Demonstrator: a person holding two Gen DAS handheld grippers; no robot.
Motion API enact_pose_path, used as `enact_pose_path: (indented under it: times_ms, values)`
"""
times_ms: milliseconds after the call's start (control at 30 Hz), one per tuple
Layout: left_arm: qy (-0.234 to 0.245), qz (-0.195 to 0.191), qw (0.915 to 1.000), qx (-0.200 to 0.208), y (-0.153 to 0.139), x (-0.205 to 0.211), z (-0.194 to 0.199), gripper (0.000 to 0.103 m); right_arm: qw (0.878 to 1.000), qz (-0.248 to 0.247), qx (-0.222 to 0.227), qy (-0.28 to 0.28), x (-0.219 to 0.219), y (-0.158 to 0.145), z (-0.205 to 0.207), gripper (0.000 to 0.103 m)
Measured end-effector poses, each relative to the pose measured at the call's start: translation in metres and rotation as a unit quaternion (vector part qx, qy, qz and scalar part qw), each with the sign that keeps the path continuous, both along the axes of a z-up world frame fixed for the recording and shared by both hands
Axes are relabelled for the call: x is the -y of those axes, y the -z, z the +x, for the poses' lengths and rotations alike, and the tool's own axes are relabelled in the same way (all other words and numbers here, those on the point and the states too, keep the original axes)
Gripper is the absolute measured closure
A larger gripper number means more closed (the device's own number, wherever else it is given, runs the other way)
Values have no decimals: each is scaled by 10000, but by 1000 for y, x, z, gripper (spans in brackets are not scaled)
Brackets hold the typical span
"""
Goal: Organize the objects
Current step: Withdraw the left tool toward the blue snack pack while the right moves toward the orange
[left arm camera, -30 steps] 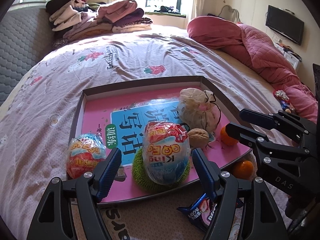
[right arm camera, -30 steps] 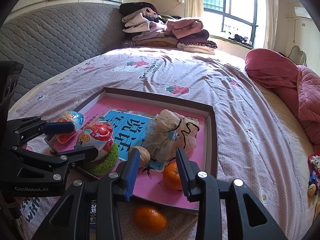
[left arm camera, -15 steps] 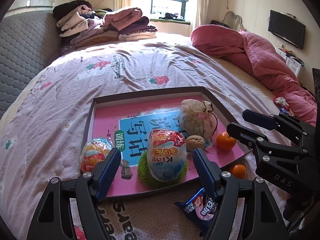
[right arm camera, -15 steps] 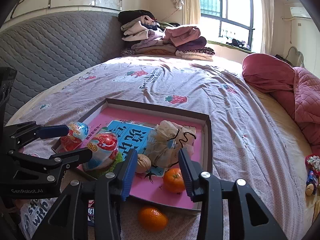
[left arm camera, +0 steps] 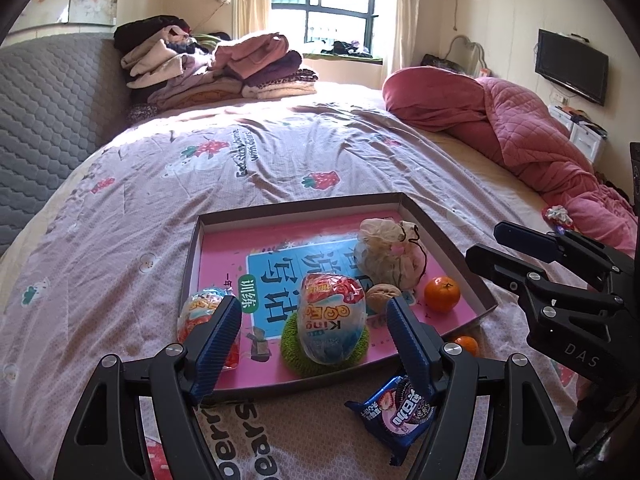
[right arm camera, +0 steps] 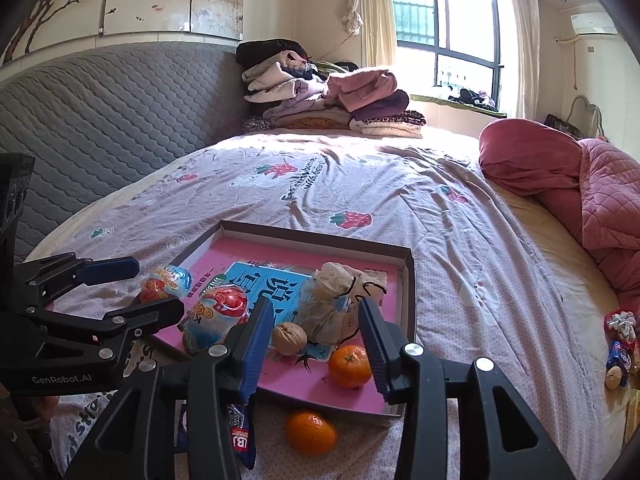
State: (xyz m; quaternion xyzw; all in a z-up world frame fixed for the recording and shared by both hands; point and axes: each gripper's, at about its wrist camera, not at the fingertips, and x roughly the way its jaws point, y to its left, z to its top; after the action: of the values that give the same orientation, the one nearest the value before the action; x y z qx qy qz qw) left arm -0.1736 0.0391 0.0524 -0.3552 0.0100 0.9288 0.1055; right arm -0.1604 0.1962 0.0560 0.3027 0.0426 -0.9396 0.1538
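Note:
A shallow brown box (left arm camera: 448, 240) (right arm camera: 408, 280) lined with a pink book lies on the bed. In it stand a wrapped toy egg (left arm camera: 334, 322) (right arm camera: 216, 316) on a green knitted coaster (left arm camera: 292, 350), a second egg (left arm camera: 200, 312) (right arm camera: 166, 282), a walnut (left arm camera: 383, 297) (right arm camera: 289, 338), a drawstring pouch (left arm camera: 390, 254) (right arm camera: 336, 300) and a tangerine (left arm camera: 441, 294) (right arm camera: 350, 365). Another tangerine (right arm camera: 310, 432) (left arm camera: 466, 345) and a blue biscuit packet (left arm camera: 394, 414) (right arm camera: 240, 432) lie in front of the box. My left gripper (left arm camera: 314, 344) and right gripper (right arm camera: 314, 350) are open, empty, above the box's near edge.
Folded clothes (left arm camera: 208, 68) are piled at the far end of the bed by the grey headboard (right arm camera: 100, 112). A pink quilt (left arm camera: 520, 136) lies along the right side. Small wrapped items (right arm camera: 618, 348) sit at the bed's right edge.
Both grippers have pulled back and risen from the box, so more of the bed shows. Nothing in the box has moved; both stay open.

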Motion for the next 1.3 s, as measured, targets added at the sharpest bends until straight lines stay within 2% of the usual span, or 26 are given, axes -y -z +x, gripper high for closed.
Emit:
enact_pose_path:
  times_ms: [300, 533, 667, 1300]
  values:
    - [-2, 55, 9999, -136, -7, 1, 9, 27, 9998, 65, -163, 18, -2, -8, 14, 59]
    - [-6, 107, 9999, -98, -7, 2, 16, 27, 10000, -15, -27, 44, -8, -3, 19, 59]
    - [13, 110, 9999, -51, -4, 1, 19, 27, 9996, 212, -118, 151, -9, -1, 24, 59]
    - [250, 61, 9991, 347, 22, -18, 35, 27, 9993, 29, 307, 205, -25, 20, 35, 58]
